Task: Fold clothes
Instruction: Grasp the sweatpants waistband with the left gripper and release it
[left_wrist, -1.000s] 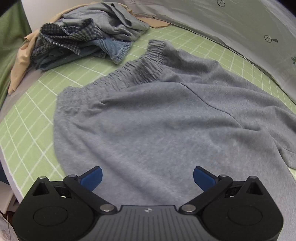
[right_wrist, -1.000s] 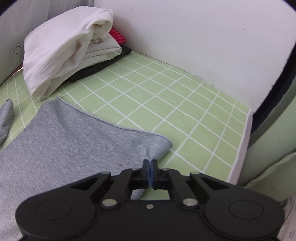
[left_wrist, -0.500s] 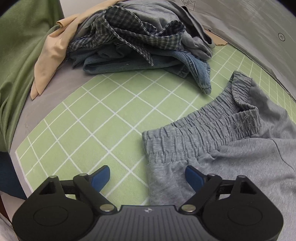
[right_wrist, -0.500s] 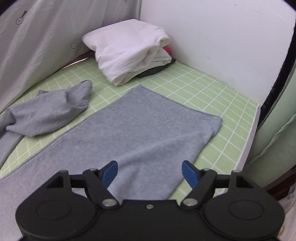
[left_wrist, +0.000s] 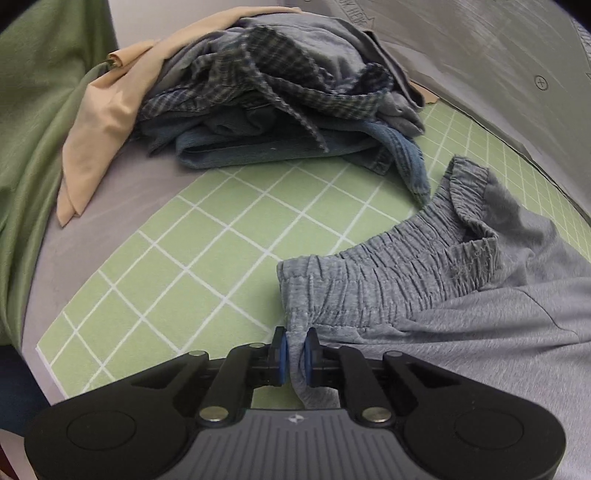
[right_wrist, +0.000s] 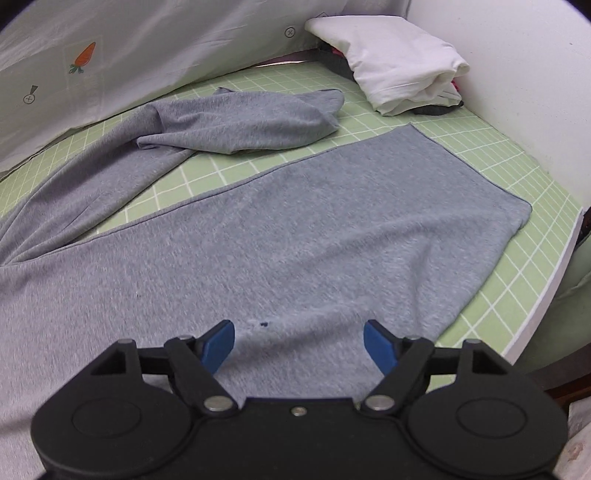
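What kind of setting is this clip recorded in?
Probably a staged laundry-folding station, not a lived-in room: a green gridded mat covers the table, a heap of unfolded mixed clothes sits at one end, and a stack of folded white garments at the other.

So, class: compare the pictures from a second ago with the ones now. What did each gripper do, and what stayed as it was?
The left gripper moved left from the trouser body to the waistband corner and shut on the grey trousers. The right gripper, earlier shut at the leg hem, let go, opened and drew back. The unfolded heap, the folded white stack and the green grid mat stayed as they were.
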